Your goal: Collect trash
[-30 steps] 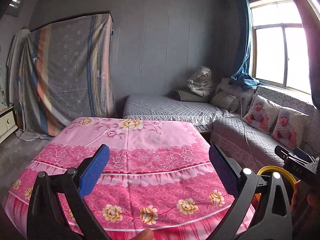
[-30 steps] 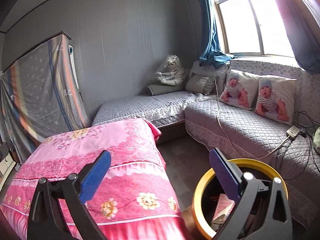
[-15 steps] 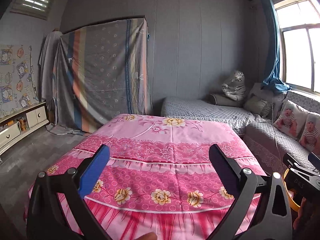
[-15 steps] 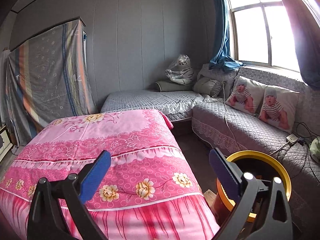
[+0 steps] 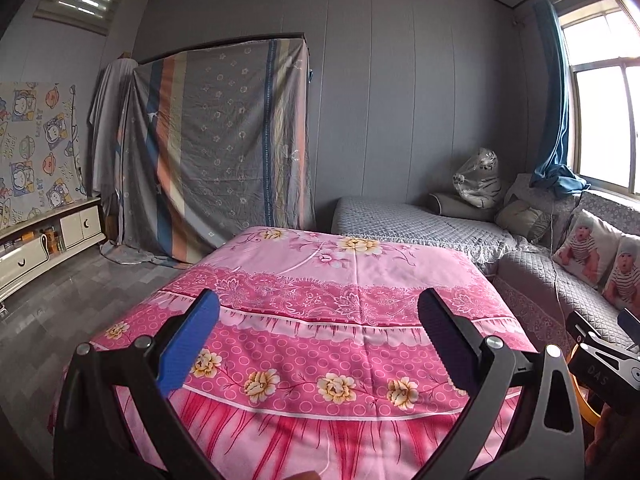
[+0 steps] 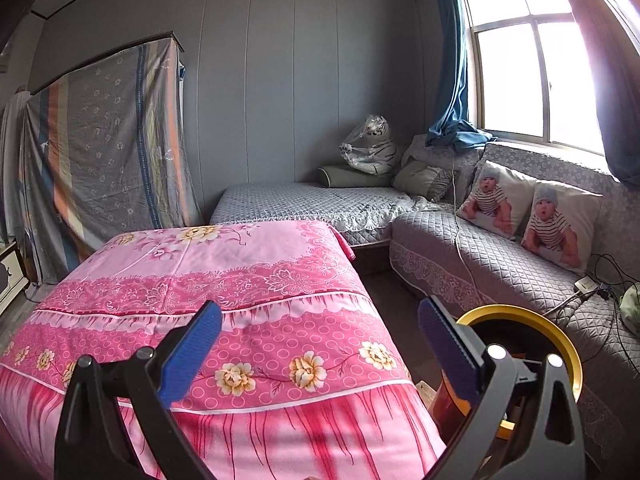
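Daylight from the window (image 6: 532,80) lit the room I was seeing; its panes were blown out to white, with a pinkish flare over the right edge of the right wrist view. The grey wall (image 5: 400,100) stayed dim and even. Sun fell in a patch on the sofa (image 6: 500,264). Both fisheye views bent straight lines near the edges and darkened at the corners. Focus was sharp throughout, without motion blur.

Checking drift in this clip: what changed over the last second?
Both views panned left: the yellow-rimmed bin slid toward the right edge, and the pink-covered table centred. Left hand-held gripper and right hand-held gripper stayed open and empty. Nothing grasped.
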`<move>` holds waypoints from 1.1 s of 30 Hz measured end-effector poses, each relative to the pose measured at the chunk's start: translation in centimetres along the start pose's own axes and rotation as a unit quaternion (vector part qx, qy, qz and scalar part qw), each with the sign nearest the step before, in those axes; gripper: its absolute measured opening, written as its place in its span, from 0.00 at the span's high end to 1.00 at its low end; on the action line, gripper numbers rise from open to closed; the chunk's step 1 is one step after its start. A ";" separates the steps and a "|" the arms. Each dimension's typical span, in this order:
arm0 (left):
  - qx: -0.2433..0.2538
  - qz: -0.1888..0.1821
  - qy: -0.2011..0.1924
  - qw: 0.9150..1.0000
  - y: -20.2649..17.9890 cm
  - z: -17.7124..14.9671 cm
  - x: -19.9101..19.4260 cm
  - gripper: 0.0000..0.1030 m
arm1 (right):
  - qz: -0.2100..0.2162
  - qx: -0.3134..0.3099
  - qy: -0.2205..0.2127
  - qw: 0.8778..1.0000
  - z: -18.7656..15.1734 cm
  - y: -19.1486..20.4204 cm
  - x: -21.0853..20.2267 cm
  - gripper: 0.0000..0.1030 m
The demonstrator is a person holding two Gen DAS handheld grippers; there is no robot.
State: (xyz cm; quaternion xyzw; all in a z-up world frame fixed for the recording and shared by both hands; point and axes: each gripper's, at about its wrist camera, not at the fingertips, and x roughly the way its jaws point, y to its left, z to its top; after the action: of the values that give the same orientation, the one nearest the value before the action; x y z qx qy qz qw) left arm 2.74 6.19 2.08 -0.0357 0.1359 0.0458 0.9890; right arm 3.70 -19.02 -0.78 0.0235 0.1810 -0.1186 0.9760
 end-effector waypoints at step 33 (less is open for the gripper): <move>-0.001 -0.014 -0.007 1.000 -1.0 0.2 -0.3 0.08 | 0.000 0.001 0.013 1.000 -0.4 -0.4 0.6 0.08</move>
State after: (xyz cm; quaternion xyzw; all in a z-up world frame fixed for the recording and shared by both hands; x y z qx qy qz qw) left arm 2.58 5.16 2.38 -0.0383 0.1287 0.0325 0.9904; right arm 3.97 -19.50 -1.33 0.0258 0.1933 -0.1186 0.9736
